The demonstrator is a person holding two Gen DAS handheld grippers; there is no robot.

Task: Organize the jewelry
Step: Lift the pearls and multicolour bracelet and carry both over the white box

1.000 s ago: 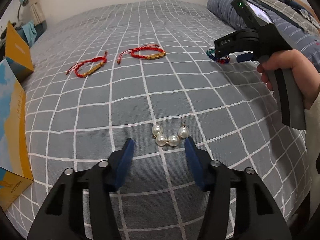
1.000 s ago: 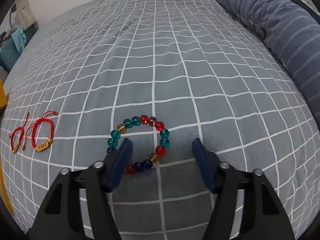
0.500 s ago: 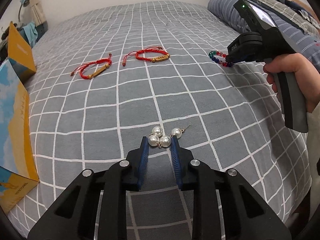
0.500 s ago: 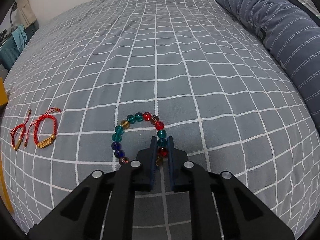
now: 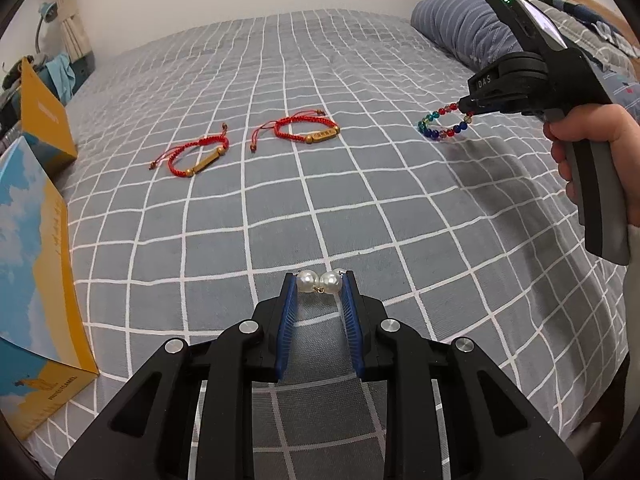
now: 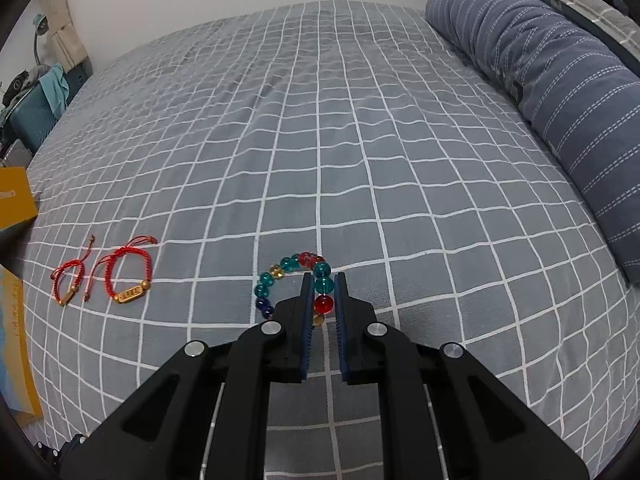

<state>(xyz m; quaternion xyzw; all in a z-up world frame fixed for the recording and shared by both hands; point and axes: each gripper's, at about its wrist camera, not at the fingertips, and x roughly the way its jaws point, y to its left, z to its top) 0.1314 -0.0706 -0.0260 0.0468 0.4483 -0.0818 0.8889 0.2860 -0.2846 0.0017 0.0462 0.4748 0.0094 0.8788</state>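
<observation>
On a grey checked bedspread [image 5: 360, 200], I am pinching a pair of pearl earrings [image 5: 320, 282] between the blue pads of my left gripper [image 5: 319, 285], its jaws closed against the two pearls at the very tips. In my right hand, the right gripper [image 6: 322, 294] is clamping a multicoloured glass bead bracelet [image 6: 294, 280] by one side of its loop, a teal and a red bead caught between the jaws while the rest of the ring is hanging free ahead of them; in the left wrist view the bracelet [image 5: 442, 124] appears raised just above the cover.

Two red cord bracelets [image 5: 192, 156] with gold bars are lying side by side further up the bed, near but apart from each other, and a yellow and blue box [image 5: 36, 280] is standing at the left edge.

The pearls look hard, round and slick, so I judge they could squirt out of a tip grip, and their fine gold hooks could bend; holding across both pearls seems safest. The bead bracelet is light and floppy, likely to swing, and its glass beads could roll between the pads. A bead gripped squarely seems the surest hold.
</observation>
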